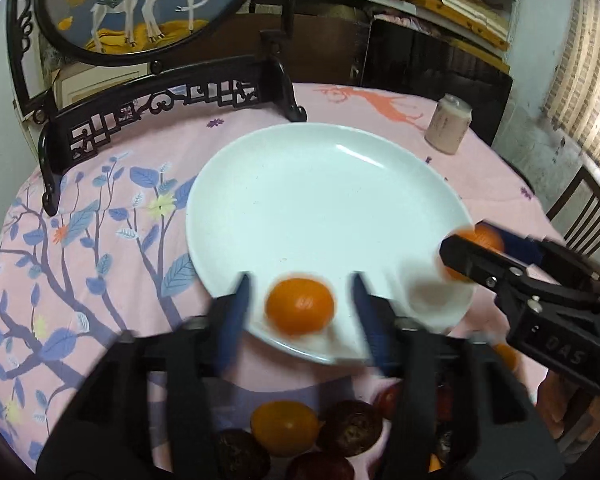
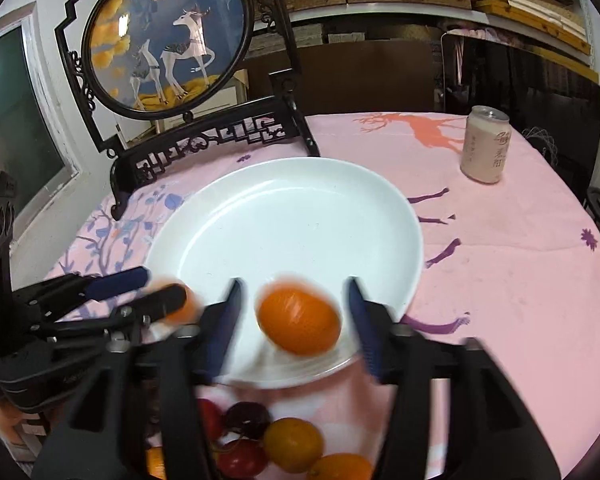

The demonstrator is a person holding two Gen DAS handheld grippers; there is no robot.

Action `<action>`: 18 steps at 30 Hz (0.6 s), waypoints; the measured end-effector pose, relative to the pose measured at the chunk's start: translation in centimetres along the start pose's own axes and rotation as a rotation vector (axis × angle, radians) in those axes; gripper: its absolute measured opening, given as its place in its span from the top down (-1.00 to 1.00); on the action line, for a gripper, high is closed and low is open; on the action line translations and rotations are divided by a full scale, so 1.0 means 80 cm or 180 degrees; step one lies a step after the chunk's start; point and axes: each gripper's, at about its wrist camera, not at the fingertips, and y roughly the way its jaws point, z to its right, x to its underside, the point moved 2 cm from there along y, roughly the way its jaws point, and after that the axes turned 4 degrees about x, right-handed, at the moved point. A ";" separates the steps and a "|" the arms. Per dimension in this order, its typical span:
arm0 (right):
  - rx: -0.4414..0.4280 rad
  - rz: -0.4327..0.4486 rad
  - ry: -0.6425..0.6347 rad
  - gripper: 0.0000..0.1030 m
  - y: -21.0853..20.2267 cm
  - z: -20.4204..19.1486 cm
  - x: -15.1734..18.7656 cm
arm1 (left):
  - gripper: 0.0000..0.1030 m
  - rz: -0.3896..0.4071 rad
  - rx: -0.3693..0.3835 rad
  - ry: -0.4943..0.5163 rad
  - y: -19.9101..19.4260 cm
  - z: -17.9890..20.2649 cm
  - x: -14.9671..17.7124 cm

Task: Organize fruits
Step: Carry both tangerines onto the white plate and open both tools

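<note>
A white plate (image 1: 300, 184) lies on the pink tablecloth; it also shows in the right wrist view (image 2: 284, 216). My left gripper (image 1: 300, 300) is open, its jaws wide on both sides of an orange fruit (image 1: 300, 306) on the plate's near rim, not touching it. My right gripper (image 2: 294, 312) is open too, its jaws wide around a second orange fruit (image 2: 300, 320) that is blurred over the plate's near edge. That fruit (image 1: 480, 240) and the right gripper (image 1: 476, 248) show at the plate's right rim in the left wrist view. The left gripper (image 2: 152, 292) shows at left in the right wrist view.
A pile of orange and dark red fruits (image 1: 320, 436) lies near the table's front edge, also below the right gripper (image 2: 284, 440). A drink can (image 2: 485, 144) stands at the back right. A dark carved stand with a round deer picture (image 2: 168, 36) stands behind the plate.
</note>
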 end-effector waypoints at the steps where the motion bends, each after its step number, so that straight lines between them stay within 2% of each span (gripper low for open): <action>1: 0.0035 0.0034 -0.0011 -0.25 -0.001 0.002 0.001 | -0.30 0.0018 0.0021 -0.0009 0.000 -0.001 0.000; 4: 0.0001 0.0078 0.0048 -0.25 -0.011 0.010 0.002 | -0.30 0.0039 0.0027 -0.0025 -0.003 -0.006 0.003; 8: -0.0012 0.0226 0.0256 -0.25 -0.049 0.026 0.013 | -0.34 0.0219 -0.0071 -0.0030 -0.029 -0.014 0.016; 9: -0.0046 0.0275 0.0425 -0.26 -0.065 0.037 0.025 | -0.41 0.0247 -0.0090 -0.0027 -0.035 -0.016 0.021; 12: -0.0123 0.0328 0.0861 -0.40 -0.100 0.065 0.071 | -0.41 0.0284 -0.0071 0.0001 -0.050 -0.017 0.034; 14: -0.0059 0.0285 0.1030 -0.40 -0.113 0.077 0.101 | -0.42 0.0330 -0.0077 0.0062 -0.062 -0.013 0.048; 18: -0.0159 0.0254 0.1288 -0.40 -0.134 0.084 0.135 | -0.64 0.0319 -0.0107 0.0173 -0.082 -0.011 0.087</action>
